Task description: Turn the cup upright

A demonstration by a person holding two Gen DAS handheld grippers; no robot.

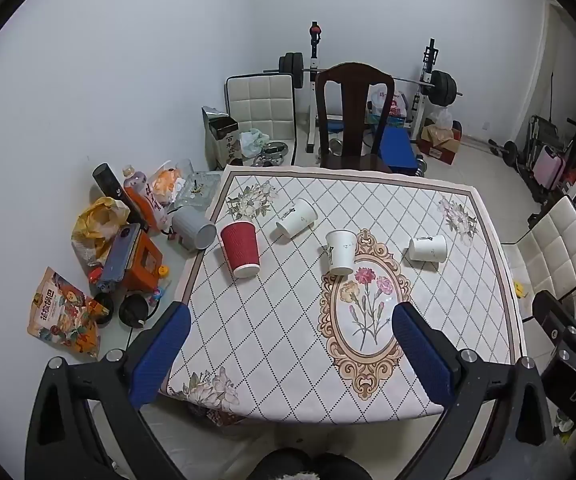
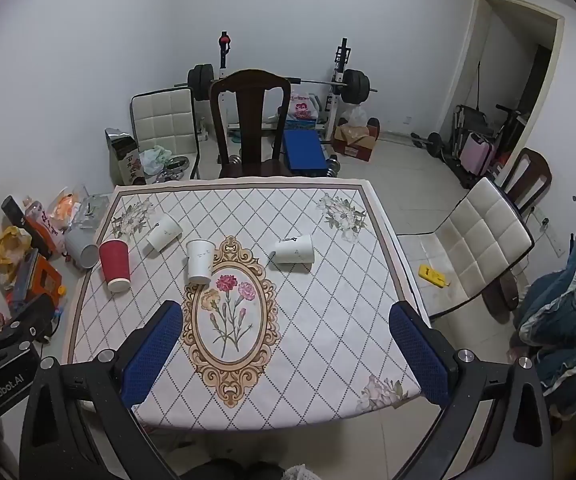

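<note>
Several paper cups lie on the patterned tablecloth [image 1: 288, 340]. A red ribbed cup [image 1: 240, 249] stands upside down at the left; it also shows in the right wrist view [image 2: 114, 264]. A white cup [image 1: 340, 251] stands upside down near the middle [image 2: 200, 261]. Two white cups lie on their sides: one far left [image 1: 296, 218] [image 2: 164, 232], one at the right [image 1: 427, 248] [image 2: 293, 250]. My left gripper [image 1: 291, 316] is open and empty above the table's near edge. My right gripper [image 2: 286, 314] is open and empty, also near the front edge.
A dark wooden chair [image 1: 351, 116] stands at the table's far side. A grey cup [image 1: 194, 227], bottles, bags and boxes clutter the floor at the left. White padded chairs [image 2: 483, 244] stand at the right. A barbell rack [image 2: 280, 80] is by the back wall.
</note>
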